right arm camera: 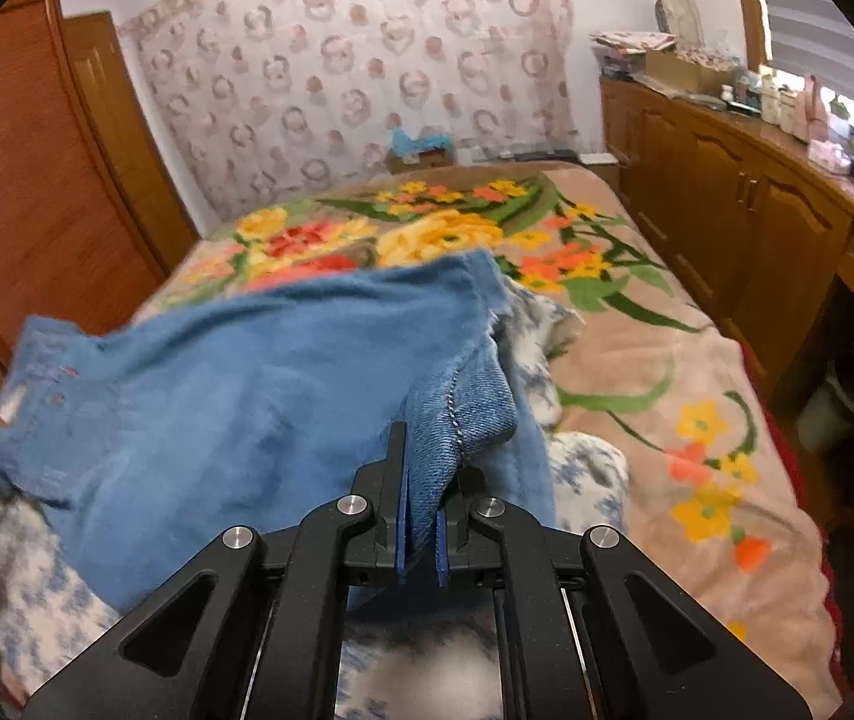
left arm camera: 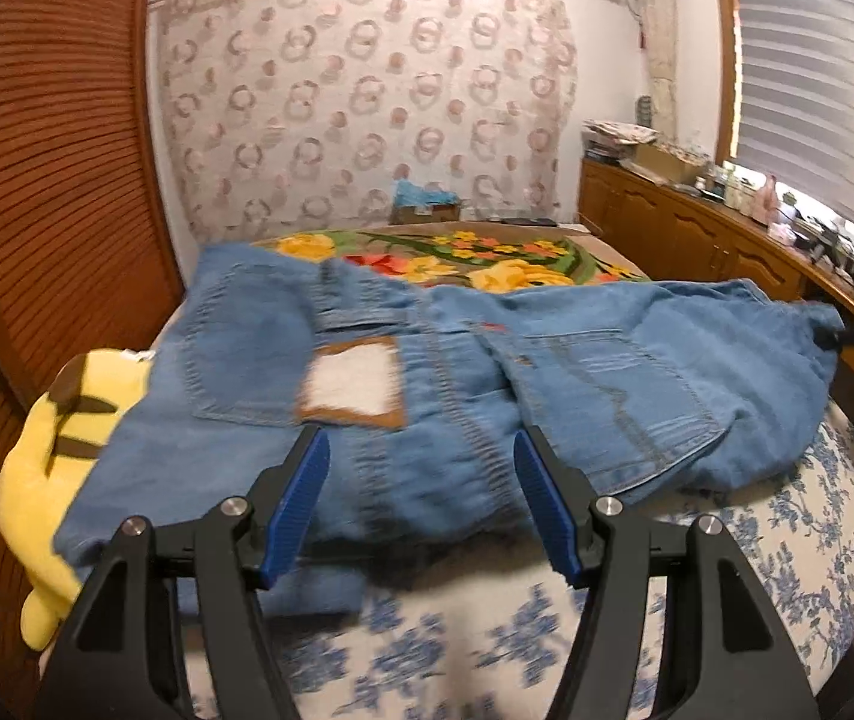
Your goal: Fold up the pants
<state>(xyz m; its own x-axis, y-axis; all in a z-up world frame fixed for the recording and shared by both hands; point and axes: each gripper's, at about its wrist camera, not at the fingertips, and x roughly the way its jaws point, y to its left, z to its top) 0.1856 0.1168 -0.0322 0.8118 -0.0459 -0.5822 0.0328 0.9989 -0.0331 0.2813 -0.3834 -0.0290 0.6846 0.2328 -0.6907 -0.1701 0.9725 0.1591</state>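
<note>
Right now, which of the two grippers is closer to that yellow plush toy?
Left. The left gripper hovers open over the jeans, with the yellow plush toy just to its left. The right gripper clamps the jeans' far end.

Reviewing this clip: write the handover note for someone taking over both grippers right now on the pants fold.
Left gripper: open, empty, poised over the waist end of the jeans, near the back patch.
Right gripper: shut on a bunched denim edge, holding it lifted; which part of the garment it is I cannot tell.
Jeans lie back side up, rumpled, across the blue floral sheet; a yellow plush toy lies partly under them.
Done: no neat fold visible yet.
Left: flatten, fold, probably clear of the toy.
</note>
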